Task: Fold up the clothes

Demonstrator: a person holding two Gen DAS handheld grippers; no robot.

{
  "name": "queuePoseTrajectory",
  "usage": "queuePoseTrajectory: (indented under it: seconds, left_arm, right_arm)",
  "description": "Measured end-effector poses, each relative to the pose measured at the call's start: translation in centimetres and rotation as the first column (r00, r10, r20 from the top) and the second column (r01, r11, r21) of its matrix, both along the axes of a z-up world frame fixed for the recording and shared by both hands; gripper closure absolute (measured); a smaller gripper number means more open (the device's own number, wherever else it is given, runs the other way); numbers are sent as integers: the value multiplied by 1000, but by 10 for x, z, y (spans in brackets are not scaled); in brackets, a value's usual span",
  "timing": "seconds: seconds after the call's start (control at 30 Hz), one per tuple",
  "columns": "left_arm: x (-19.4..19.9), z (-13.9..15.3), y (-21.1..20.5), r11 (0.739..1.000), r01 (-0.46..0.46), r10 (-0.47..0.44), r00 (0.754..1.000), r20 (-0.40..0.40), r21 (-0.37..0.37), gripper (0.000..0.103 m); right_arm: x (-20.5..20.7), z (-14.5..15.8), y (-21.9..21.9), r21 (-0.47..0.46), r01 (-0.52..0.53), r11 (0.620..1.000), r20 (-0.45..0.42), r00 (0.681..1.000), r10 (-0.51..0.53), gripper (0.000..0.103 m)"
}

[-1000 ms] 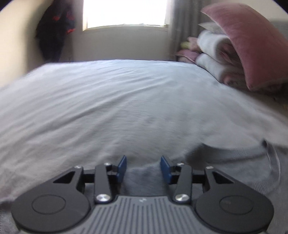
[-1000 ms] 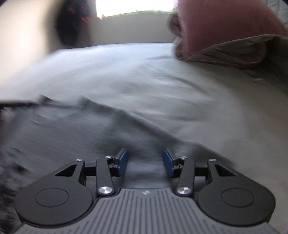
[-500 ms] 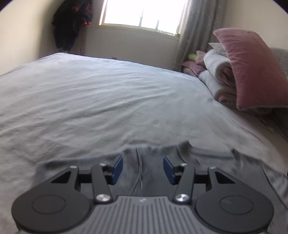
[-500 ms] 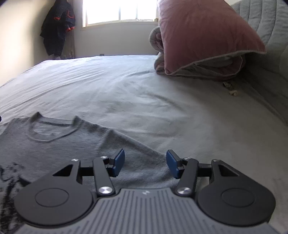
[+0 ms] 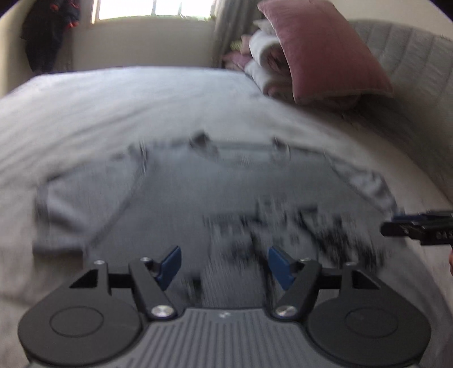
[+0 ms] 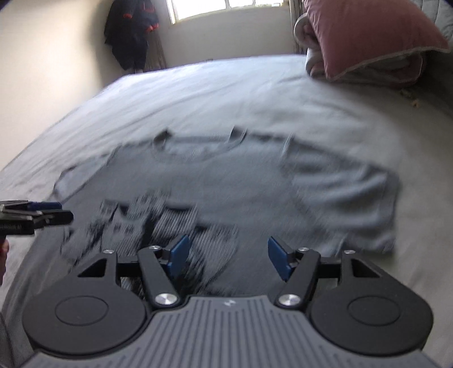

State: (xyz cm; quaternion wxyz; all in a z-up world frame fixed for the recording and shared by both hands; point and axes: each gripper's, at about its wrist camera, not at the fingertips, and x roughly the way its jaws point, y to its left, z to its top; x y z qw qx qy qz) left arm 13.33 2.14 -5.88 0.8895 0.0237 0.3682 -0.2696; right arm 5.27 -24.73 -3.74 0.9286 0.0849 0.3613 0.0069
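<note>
A grey T-shirt with a dark printed chest graphic lies spread flat on the bed, collar toward the far side, both sleeves out; the right wrist view shows the T-shirt too, blurred. My left gripper hovers above the shirt's lower middle; its jaws are opening, with nothing between the blue pads. My right gripper hangs over the print, jaws also opening and empty. Each gripper shows at the edge of the other's view: the right gripper and the left gripper.
A light grey sheet covers the bed. A pink pillow on folded blankets sits at the far right by a quilted headboard. Dark clothes hang in the far corner by the window.
Both grippers have pulled back from the shirt's shoulders and risen, so the whole shirt now shows. Their jaws have spread wider. The shirt lies let go on the bed.
</note>
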Motion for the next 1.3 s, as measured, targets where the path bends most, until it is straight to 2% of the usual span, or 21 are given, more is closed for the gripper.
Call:
queuePoseTrajectory:
  seconds: [0.07, 0.17, 0.23, 0.3, 0.6, 0.7, 0.83, 0.97, 1.07, 1.17, 1.27, 1.3]
  left_arm:
    - [-15, -14, 12, 1000, -3, 2, 1000, -21, -16, 34]
    - [-42, -27, 38, 999, -16, 16, 1000, 7, -44, 34]
    - [-59, -28, 54, 998, -14, 16, 999, 28, -57, 34]
    - [-74, -27, 68, 998, -11, 13, 999, 39, -62, 34]
    - [-135, -27, 98, 999, 37, -39, 994, 103, 17, 34]
    - [-153, -26, 102, 995, 70, -77, 991, 109, 67, 34]
    - [-169, -21, 107, 986, 98, -111, 990, 92, 132, 34]
    - [-179, -17, 114, 982, 113, -120, 992, 38, 149, 34]
    - [-184, -15, 123, 989, 94, -94, 996, -10, 115, 34]
    - [-185, -12, 136, 998, 52, -48, 995, -87, 34, 36]
    - [-186, -13, 152, 996, -9, -7, 983, -181, -88, 46]
    - [-186, -14, 157, 991, -29, 1, 977, -214, -128, 53]
  right_arm:
    - [-9, -13, 14, -40, 2, 999, -31, 1000, -3, 37]
    - [-27, -26, 28, -127, 16, 992, -38, 999, -21, 37]
    - [-40, -30, 32, -172, 36, 984, -35, 998, -43, 29]
    - [-53, -32, 33, -205, 62, 977, -35, 997, -71, 26]
    - [-108, -31, 28, -188, 117, 975, -63, 989, -131, 20]
    - [-123, -30, 29, -193, 107, 975, -82, 989, -125, 19]
    - [-143, -31, 30, -209, 88, 974, -96, 989, -110, 15]
    - [-164, -32, 27, -198, 80, 977, -121, 987, -105, 13]
    - [-180, -32, 23, -152, 95, 984, -132, 984, -116, 13]
    - [-196, -30, 19, -98, 110, 989, -147, 981, -123, 13]
    - [-211, -24, 11, -16, 133, 991, -166, 977, -133, 13]
    - [-216, -24, 6, 33, 150, 988, -172, 975, -142, 14]
